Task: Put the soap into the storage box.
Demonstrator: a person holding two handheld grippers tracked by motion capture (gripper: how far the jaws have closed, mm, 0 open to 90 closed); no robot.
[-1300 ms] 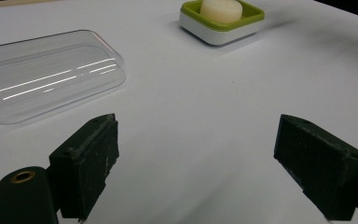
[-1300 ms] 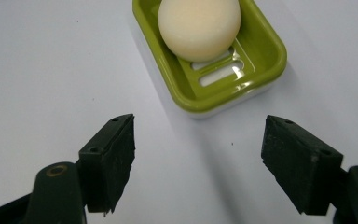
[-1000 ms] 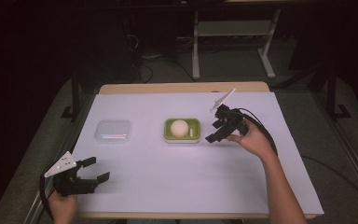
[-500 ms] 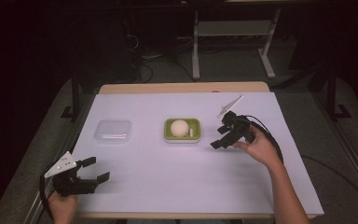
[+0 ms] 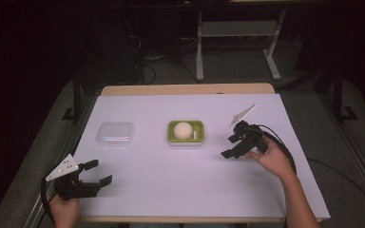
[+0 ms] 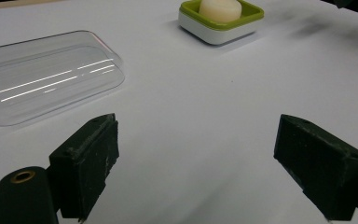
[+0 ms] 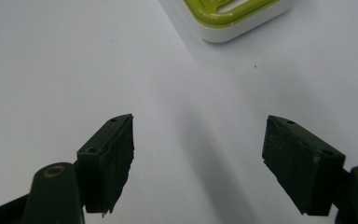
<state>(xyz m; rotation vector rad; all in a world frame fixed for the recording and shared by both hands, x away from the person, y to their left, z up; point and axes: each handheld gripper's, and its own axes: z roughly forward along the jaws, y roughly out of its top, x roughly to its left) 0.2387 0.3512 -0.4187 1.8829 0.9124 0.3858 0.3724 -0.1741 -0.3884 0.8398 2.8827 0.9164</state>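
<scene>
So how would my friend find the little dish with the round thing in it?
Start at the big white sheet covering the table and look at its middle, a bit toward the far edge. There sits a small dish with a lime-green top and white sides, holding a pale round lump. The flat box beside it is see-through.

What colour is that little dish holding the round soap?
Lime green on top, white underneath: the dish shows best in the left gripper view.

Green-rimmed soap dish [image 5: 186, 138] holds a cream soap [image 5: 183, 129]; clear lid [image 5: 115, 133] lies well left.
</scene>
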